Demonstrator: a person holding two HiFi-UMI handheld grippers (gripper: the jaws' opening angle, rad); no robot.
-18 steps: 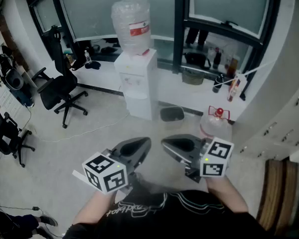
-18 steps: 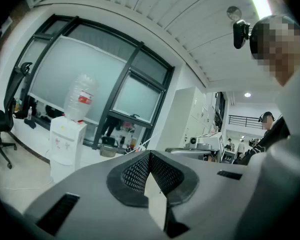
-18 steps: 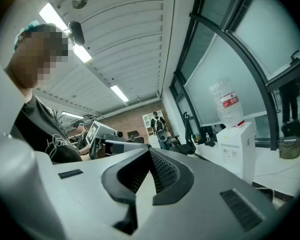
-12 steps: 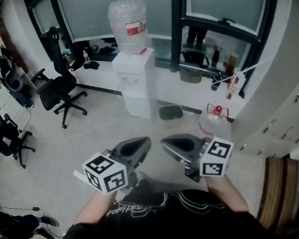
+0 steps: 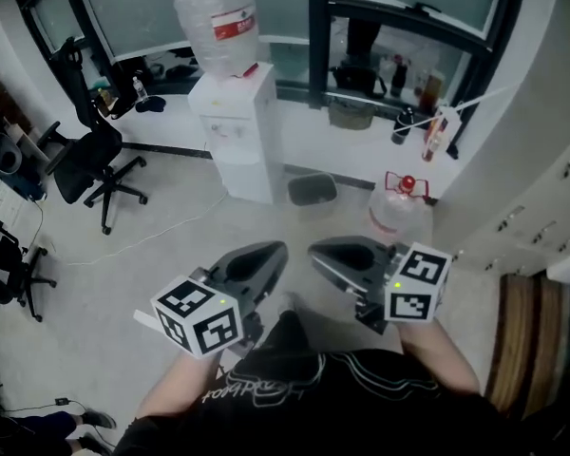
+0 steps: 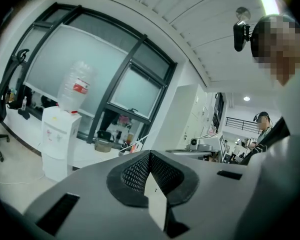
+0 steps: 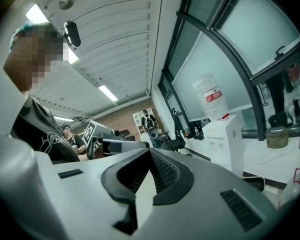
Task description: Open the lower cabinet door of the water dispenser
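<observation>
The white water dispenser stands far ahead by the window wall, with a clear bottle on top. Its lower cabinet door is closed. It also shows at the left of the left gripper view as the dispenser and at the right of the right gripper view as the dispenser. My left gripper and right gripper are held side by side close to my chest, far from the dispenser. The left gripper and the right gripper both have their jaws together, holding nothing.
A grey bin sits on the floor just right of the dispenser. A spare water bottle with a red cap stands further right. Black office chairs are at the left. Lockers line the right wall. Bottles stand on the sill.
The head view has shifted, so the dispenser, bin and chairs now sit higher and further left. Both grippers keep the same pose near my chest.
</observation>
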